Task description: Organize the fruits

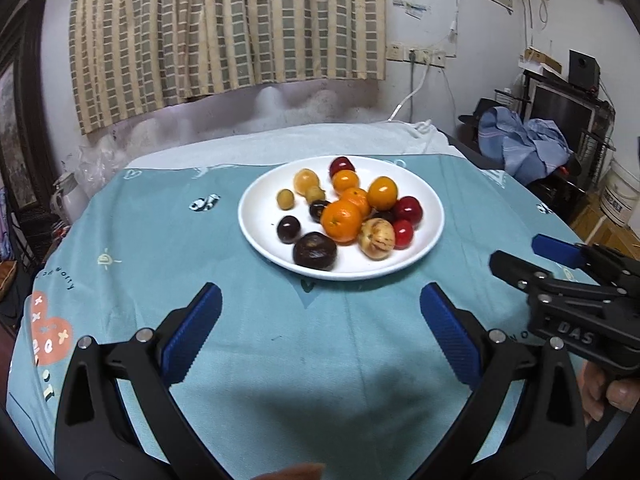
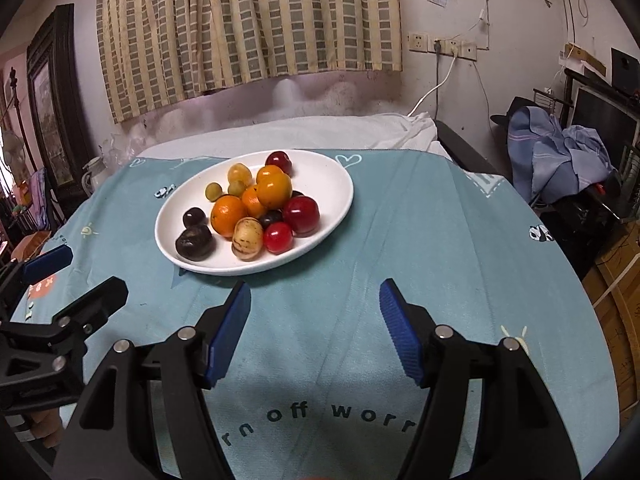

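A white plate (image 1: 424, 248) (image 2: 336, 184) sits on the teal tablecloth (image 1: 200, 264) and holds a pile of fruits: oranges (image 1: 341, 220) (image 2: 228, 216), red fruits (image 1: 408, 210) (image 2: 301, 215), dark purple fruits (image 1: 315, 251) (image 2: 195, 243), small yellow-green ones (image 1: 285, 199) (image 2: 213, 191) and a speckled pale fruit (image 1: 376, 239) (image 2: 247, 239). My left gripper (image 1: 320, 312) is open and empty, a little short of the plate's near rim. My right gripper (image 2: 315, 312) is open and empty, near the plate's front edge. Each gripper shows in the other's view, the right (image 1: 520, 256) and the left (image 2: 76, 272).
The table has a white cloth (image 2: 320, 132) at the back against the wall, under a striped curtain (image 1: 224, 32). A white kettle (image 2: 94, 172) stands off the table's left. Blue clothes (image 1: 524, 144) lie on furniture at the right.
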Demonstrator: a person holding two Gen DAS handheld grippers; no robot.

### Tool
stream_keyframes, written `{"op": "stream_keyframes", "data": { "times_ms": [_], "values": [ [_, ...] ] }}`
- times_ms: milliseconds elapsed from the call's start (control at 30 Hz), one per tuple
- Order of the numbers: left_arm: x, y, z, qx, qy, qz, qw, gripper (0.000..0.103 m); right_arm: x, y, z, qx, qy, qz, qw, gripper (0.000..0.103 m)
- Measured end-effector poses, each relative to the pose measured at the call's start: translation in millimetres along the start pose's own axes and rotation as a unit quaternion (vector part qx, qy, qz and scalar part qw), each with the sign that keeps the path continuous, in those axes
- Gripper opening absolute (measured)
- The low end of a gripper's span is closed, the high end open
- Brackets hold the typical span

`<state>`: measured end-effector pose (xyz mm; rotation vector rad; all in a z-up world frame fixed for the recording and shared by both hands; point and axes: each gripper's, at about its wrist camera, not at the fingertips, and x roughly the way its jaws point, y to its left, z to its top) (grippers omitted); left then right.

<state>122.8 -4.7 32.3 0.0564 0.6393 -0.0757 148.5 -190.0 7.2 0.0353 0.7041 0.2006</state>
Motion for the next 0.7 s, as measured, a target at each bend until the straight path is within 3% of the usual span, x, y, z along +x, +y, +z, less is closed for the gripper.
{"op": "stream_keyframes", "data": {
  "times_ms": [700],
  "values": [
    [-11, -1, 0, -0.003, -0.029, 0.020, 0.9994, 0.101, 3, 5, -3, -0.011, 0.008, -0.003, 1.000, 0.067]
  ]
}}
